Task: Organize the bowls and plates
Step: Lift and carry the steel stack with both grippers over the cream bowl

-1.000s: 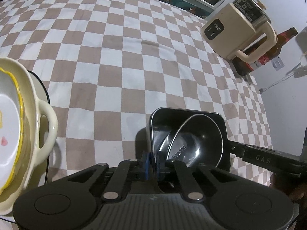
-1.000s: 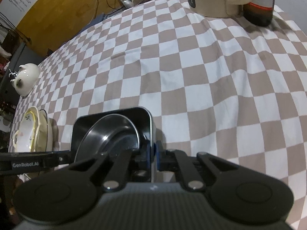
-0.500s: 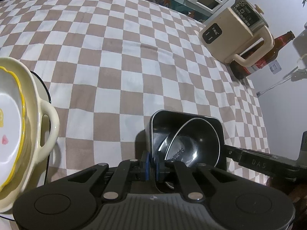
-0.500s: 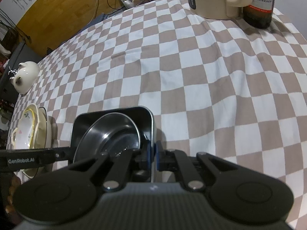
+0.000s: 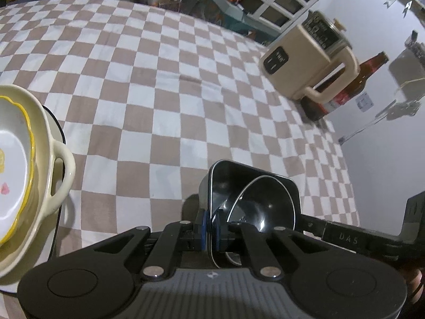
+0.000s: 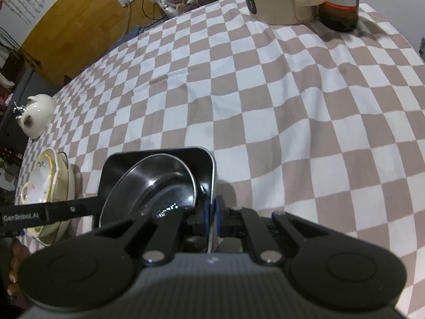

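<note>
Both grippers clamp one square metal tray above the checked bench.

The left gripper [image 5: 209, 230] and right gripper [image 6: 211, 216] pinch opposite walls of the dark, glossy, round-cornered steel tray [image 5: 220, 178]; a round steel bowl [image 5: 268, 204] leans tilted inside. A cream ceramic stack [image 5: 57, 175] sits left on the cloth-covered bench [image 5: 148, 101].

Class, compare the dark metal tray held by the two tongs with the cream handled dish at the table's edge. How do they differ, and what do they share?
The metal tray is dark, shiny and squarish; the cream dish is pale with loop handles. The tray is gripped on opposite walls; the dish rests untouched on the tablecloth. Shared: each holds another dish, a round metal bowl and a yellow-rimmed plate.
</note>
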`<state>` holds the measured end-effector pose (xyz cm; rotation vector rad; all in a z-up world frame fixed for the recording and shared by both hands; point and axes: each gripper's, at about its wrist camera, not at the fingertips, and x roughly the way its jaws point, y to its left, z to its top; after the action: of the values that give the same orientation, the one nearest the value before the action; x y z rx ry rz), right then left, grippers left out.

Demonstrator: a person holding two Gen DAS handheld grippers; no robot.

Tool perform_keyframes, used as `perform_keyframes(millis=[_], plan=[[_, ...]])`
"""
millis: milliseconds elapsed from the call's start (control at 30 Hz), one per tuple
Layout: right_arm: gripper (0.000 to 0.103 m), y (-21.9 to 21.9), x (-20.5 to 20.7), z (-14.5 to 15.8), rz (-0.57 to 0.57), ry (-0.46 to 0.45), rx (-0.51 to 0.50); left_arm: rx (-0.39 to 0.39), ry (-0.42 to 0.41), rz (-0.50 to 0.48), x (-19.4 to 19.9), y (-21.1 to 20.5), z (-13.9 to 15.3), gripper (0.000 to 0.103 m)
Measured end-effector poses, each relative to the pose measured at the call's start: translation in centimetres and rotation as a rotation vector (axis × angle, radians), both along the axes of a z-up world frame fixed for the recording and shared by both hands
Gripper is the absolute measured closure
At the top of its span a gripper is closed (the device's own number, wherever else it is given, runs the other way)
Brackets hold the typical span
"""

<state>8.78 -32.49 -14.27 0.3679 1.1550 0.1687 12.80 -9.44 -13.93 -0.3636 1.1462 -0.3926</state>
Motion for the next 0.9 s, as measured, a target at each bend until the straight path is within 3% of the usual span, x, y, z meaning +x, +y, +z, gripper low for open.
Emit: perform_keyframes(millis=[400,900], plan=[[0.096,0.8,-2.4,4.4,0.014,-0.130,-0.004,-0.057,-0.131,0.043,-3.2,2.5,4.2,0.097],[0.096,8.6,-3.4,8.2,0.046,-0.221,0.052,-0.096,-0.219,0.152,-6.0,13.0,8.0,0.097]])
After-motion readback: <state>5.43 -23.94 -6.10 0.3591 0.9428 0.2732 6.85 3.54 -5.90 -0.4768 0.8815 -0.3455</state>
